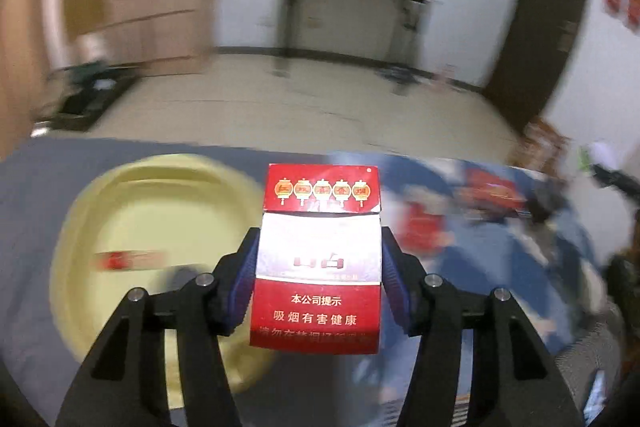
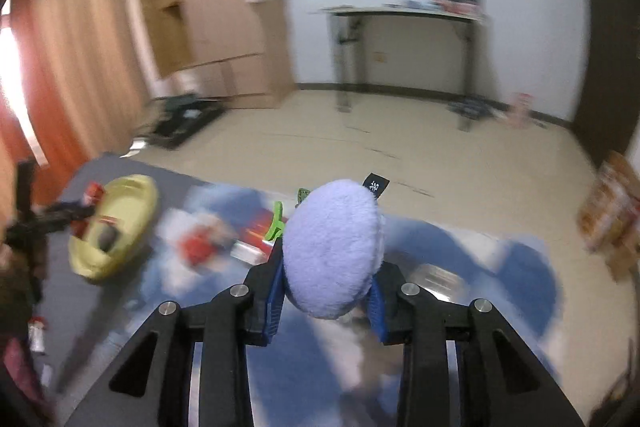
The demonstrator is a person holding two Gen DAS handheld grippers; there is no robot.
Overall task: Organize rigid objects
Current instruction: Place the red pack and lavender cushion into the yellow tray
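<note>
My left gripper [image 1: 319, 263] is shut on a red and white cigarette pack [image 1: 318, 259] and holds it upright above the grey cloth, just right of a yellow tray [image 1: 120, 203]. The tray holds a small red item [image 1: 128, 261] and a dark object. My right gripper [image 2: 326, 283] is shut on a fluffy lilac pad [image 2: 332, 247] with a black tag [image 2: 375, 184]. In the right wrist view the yellow tray [image 2: 140, 207] lies far left, with the left gripper over it.
Red packs [image 2: 200, 247] and a green clip [image 2: 276, 225] lie blurred on a blue and white sheet [image 2: 500, 267]. More red packs [image 1: 488, 195] show right of the left gripper. Beyond the table edge are floor, a desk [image 2: 404, 15] and cardboard boxes [image 2: 224, 7].
</note>
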